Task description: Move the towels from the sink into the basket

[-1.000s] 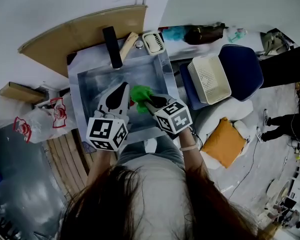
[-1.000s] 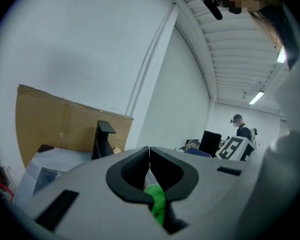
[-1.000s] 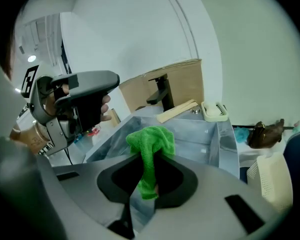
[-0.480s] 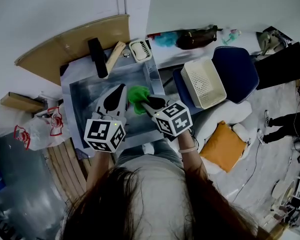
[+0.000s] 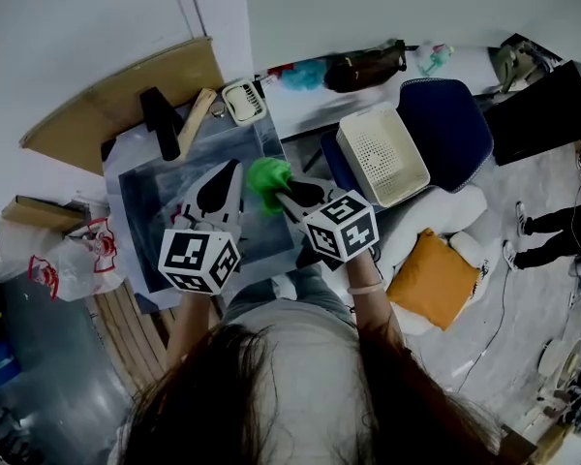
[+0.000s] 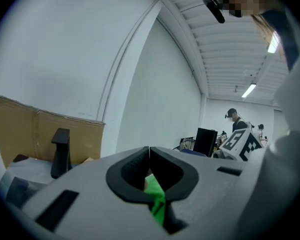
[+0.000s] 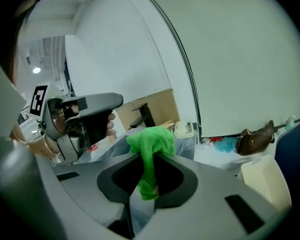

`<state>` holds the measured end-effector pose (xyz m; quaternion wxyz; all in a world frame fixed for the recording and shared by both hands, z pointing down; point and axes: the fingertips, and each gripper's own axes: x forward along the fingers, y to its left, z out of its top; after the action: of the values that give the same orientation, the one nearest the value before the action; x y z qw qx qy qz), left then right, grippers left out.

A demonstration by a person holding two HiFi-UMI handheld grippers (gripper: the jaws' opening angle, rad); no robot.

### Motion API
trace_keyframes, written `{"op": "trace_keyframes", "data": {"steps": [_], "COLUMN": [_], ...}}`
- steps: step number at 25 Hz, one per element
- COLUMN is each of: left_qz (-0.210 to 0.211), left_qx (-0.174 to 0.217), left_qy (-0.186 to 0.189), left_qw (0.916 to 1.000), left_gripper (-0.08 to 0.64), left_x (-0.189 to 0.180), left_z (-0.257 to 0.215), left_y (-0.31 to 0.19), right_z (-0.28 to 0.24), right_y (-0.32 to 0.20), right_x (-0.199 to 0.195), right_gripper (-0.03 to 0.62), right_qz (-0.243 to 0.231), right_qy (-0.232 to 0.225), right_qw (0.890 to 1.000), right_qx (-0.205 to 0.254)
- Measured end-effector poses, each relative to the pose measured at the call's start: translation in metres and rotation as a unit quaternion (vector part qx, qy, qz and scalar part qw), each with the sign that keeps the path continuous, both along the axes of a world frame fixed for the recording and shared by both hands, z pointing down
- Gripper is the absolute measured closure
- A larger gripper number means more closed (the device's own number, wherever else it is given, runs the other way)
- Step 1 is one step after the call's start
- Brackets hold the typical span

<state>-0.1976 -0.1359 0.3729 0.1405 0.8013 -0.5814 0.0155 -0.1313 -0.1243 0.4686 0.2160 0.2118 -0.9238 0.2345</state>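
Note:
My right gripper [image 5: 279, 194] is shut on a bright green towel [image 5: 269, 176], which hangs bunched over the right rim of the steel sink [image 5: 153, 213]. In the right gripper view the towel [image 7: 153, 139] runs down between the jaws of the right gripper [image 7: 151, 160]. My left gripper [image 5: 234, 167] hovers over the sink just left of the towel, jaws together with nothing in them; the left gripper [image 6: 149, 151] shows only green behind its closed tips. The white slotted basket [image 5: 382, 153] stands to the right on a blue chair, apart from both grippers.
A black faucet [image 5: 161, 124], a soap dish [image 5: 244, 102] and a cardboard sheet [image 5: 116, 90] line the back of the sink. A blue chair [image 5: 455, 124], an orange cushion [image 5: 432, 279] and a standing person [image 5: 552, 238] are on the right. A plastic bag [image 5: 73, 260] lies at left.
Both grippers have risen and shifted right together, carrying the green towel from over the sink basin to its right rim, nearer the basket.

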Motion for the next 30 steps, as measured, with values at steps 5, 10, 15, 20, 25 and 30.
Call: {"op": "trace_keyframes", "data": {"steps": [5, 10, 15, 20, 25, 30], "left_qz": [0.006, 0.017, 0.03, 0.041, 0.057, 0.078], "left_qx": [0.003, 0.003, 0.001, 0.0, -0.002, -0.005], "left_qy": [-0.004, -0.004, -0.007, -0.011, -0.013, -0.014], "left_qw": [1.0, 0.9998, 0.9995, 0.9991, 0.9983, 0.9968], "left_gripper": [0.551, 0.551, 0.551, 0.551, 0.551, 0.551], "left_x": [0.026, 0.054, 0.083, 0.107, 0.133, 0.163], "left_z": [-0.005, -0.006, -0.006, -0.005, 0.0, 0.004], "left_y": [-0.008, -0.015, -0.021, -0.028, -0.037, -0.047], "right_z": [-0.006, -0.01, -0.012, -0.009, -0.004, 0.0], "right_y": [-0.01, -0.02, -0.028, -0.036, -0.044, -0.053], "right_x": [0.03, 0.058, 0.085, 0.109, 0.135, 0.164], "right_gripper": [0.512, 0.512, 0.512, 0.512, 0.512, 0.512], "right_qz": [0.011, 0.023, 0.034, 0.044, 0.059, 0.08], "right_qy": [-0.003, -0.006, -0.008, -0.011, -0.01, -0.007], "right_qw": [1.0, 1.0, 0.999, 0.999, 0.998, 0.996], "right_qx": [0.011, 0.018, 0.022, 0.022, 0.022, 0.024]}}
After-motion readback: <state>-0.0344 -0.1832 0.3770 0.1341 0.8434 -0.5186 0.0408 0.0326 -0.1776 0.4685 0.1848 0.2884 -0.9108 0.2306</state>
